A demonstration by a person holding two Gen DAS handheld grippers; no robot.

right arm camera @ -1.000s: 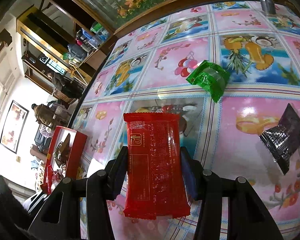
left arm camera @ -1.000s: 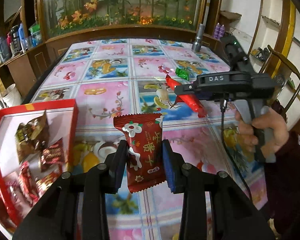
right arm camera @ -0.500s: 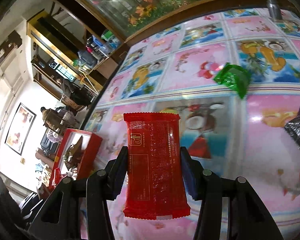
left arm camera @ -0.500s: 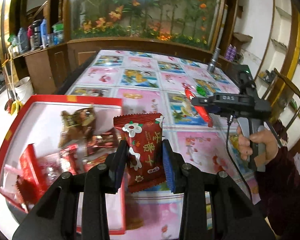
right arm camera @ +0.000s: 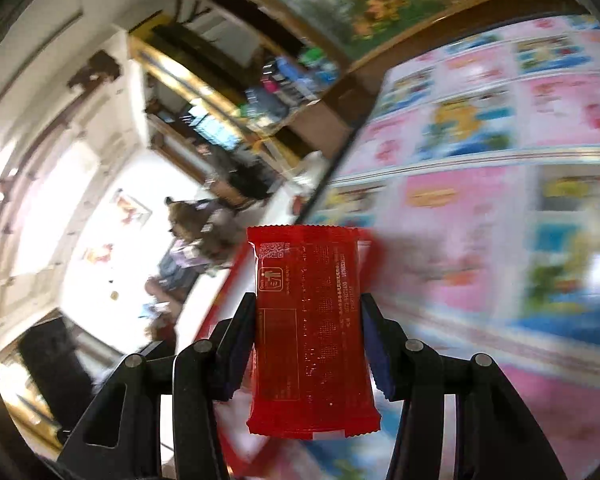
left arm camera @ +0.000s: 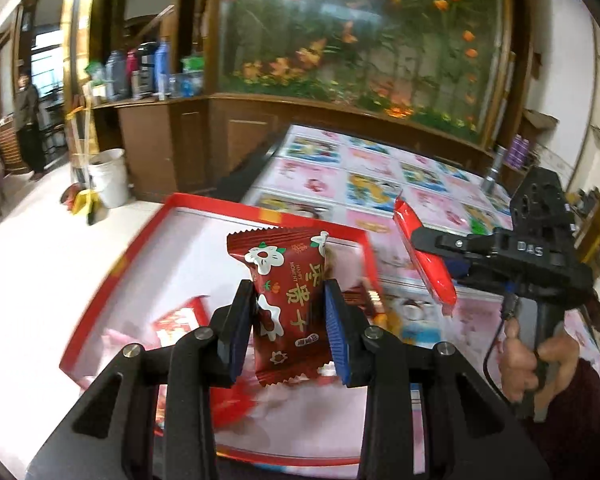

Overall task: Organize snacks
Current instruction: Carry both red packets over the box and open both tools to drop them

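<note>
Left gripper (left arm camera: 288, 326): fingers clamped on dark-red flower-print candy packet (left arm camera: 290, 308), poised above red tray (left arm camera: 204, 206). Right gripper (right arm camera: 308, 344): fingers pinching red wrapper (right arm camera: 310, 332) beside tray. Advice: lower inside the rim before releasing, one packet at a time.

The dark red snack packet (left arm camera: 290, 308) carries gold Chinese characters, of which "景" and "十" can be read, and beside them small white words "HAPPY MOMENT". The black body of the right hand-held gripper (left arm camera: 428, 258) bears the letters "DAS" in the left wrist view. The bright red packet (right arm camera: 312, 332) shows a QR code, a litter-bin sign and fine print with a row of digits, too small to read.
</note>
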